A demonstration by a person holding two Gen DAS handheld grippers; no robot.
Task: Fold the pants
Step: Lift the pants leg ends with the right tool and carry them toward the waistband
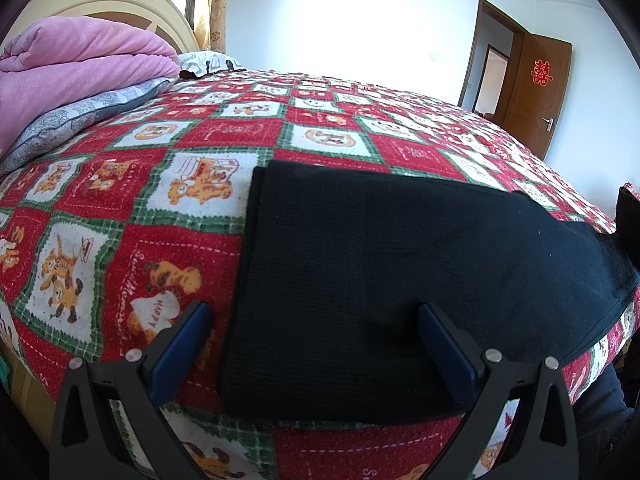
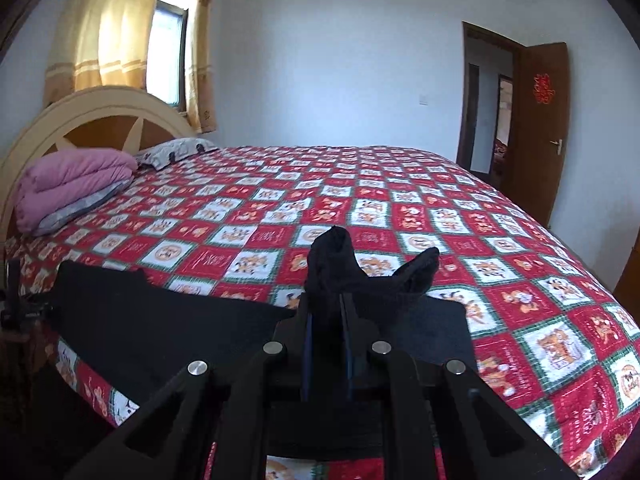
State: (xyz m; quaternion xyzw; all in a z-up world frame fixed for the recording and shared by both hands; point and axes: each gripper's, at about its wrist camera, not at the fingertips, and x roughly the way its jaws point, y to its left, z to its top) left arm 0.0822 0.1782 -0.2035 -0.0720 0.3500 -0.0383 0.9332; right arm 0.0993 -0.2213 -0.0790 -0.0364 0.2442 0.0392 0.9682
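Black pants (image 1: 400,272) lie flat on the red patterned bedspread (image 1: 120,184) near the bed's front edge. My left gripper (image 1: 316,328) is open, low over the waistband end, one finger over the bedspread and one over the pants. In the right wrist view the pants (image 2: 160,320) stretch to the left, and my right gripper (image 2: 326,316) is shut on the bunched leg ends (image 2: 352,276), which are lifted above the bed.
A folded pink quilt (image 2: 72,184) and grey pillows (image 2: 176,150) lie by the cream headboard (image 2: 100,104). An open brown door (image 2: 540,120) is at the right. The bedspread (image 2: 360,200) stretches behind the pants.
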